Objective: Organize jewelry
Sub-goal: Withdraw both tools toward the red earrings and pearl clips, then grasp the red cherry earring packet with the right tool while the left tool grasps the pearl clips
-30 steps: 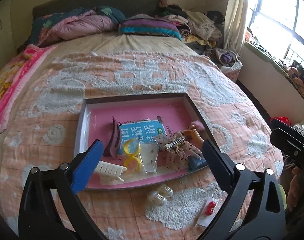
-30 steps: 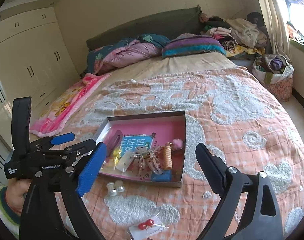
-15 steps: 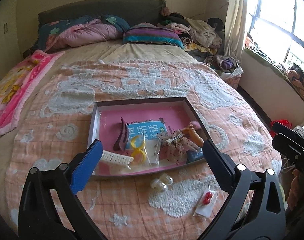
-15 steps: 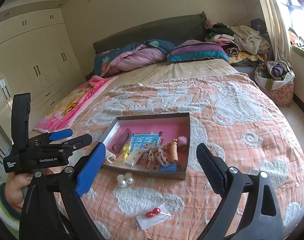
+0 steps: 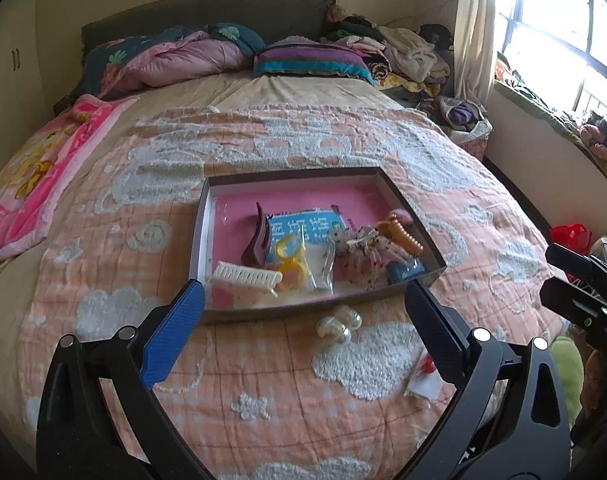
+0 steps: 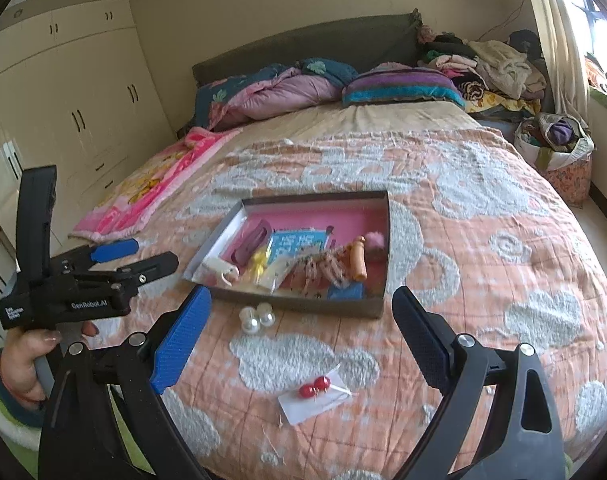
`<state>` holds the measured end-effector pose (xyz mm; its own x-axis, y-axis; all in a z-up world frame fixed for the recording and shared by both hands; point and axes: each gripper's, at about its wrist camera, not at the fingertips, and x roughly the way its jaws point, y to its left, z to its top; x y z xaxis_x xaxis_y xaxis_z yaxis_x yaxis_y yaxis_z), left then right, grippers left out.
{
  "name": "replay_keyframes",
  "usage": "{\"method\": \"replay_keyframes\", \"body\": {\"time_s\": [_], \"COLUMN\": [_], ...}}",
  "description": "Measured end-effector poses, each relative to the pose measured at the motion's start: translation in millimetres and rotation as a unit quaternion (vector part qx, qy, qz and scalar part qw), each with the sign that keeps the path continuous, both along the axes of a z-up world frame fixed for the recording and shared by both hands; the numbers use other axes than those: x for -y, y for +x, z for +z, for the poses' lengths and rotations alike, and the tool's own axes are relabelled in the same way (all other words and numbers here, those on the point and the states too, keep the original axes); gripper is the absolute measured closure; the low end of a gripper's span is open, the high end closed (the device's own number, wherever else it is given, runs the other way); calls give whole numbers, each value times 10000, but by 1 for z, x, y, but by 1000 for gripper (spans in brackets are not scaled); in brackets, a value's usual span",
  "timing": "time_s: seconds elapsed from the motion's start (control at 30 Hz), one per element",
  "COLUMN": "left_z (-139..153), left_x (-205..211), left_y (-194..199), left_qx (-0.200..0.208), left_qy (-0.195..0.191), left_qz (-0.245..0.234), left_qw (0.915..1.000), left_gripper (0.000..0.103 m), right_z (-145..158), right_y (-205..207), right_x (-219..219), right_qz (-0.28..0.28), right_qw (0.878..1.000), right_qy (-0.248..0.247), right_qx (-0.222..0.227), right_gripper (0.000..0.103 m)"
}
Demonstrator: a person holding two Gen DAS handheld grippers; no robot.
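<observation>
- The blanket (image 6: pixel 483 280) to the right of the box (image 6: pixel 303 303) is bare and easy to reach.
- Pearl earrings (image 6: pixel 256 317) and a red earring card (image 6: pixel 317 394) lie in front of the box.
- Hair clips (image 5: pixel 259 236) and bows (image 5: pixel 363 254) crowd its near half; the pink far end is free.

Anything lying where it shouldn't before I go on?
Yes. Two items sit on the bedspread outside the pink-lined box: pearl earrings just by its near wall, and red bead earrings on a card nearer the camera. Inside, the clips lie jumbled, overlapping.
</observation>
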<state>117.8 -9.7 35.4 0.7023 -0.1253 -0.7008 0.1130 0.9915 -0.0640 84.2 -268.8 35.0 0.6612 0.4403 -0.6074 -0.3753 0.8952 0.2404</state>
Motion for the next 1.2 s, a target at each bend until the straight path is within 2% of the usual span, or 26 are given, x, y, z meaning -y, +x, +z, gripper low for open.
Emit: {"method": "replay_keyframes", "body": {"time_s": [0.23, 0.63, 0.8, 0.97, 1.03, 1.13, 1.2], "left_z": [-18, -58, -77, -93, -101, -110, -118], "left_x": [0, 3, 3, 6, 8, 12, 15], "left_y": [-7, -4, 2, 11, 15, 22, 29], "left_qx": [-166, -550, -753, -934, -1031, -1131, -1216], "left_qy": [40, 197, 279, 194, 124, 80, 27], "left_qz": [-8, -46, -78, -196, -266, -347, -404], "left_qw": [9999, 9983, 9967, 9952, 9942, 9929, 9917], "left_gripper": [10, 10, 10, 10, 10, 10, 10], "right_z": [-28, -98, -123, -144, -148, -150, -149], "right_y": [-8, -8, -1, 9, 14, 19, 23], "right_x": [-2, -14, -16, -20, -23, -24, -25], "right_qz": [12, 71, -35, -66, -98, -106, -108], "right_qw": [9994, 9900, 9828, 9746, 9749, 9765, 9775], "right_qy": [-218, -112, -57, 183, 212, 285, 269], "right_qx": [-279, -1403, -1847, -2229, -2214, -2134, -2091], "right_gripper": [12, 12, 26, 46, 54, 75, 78]}}
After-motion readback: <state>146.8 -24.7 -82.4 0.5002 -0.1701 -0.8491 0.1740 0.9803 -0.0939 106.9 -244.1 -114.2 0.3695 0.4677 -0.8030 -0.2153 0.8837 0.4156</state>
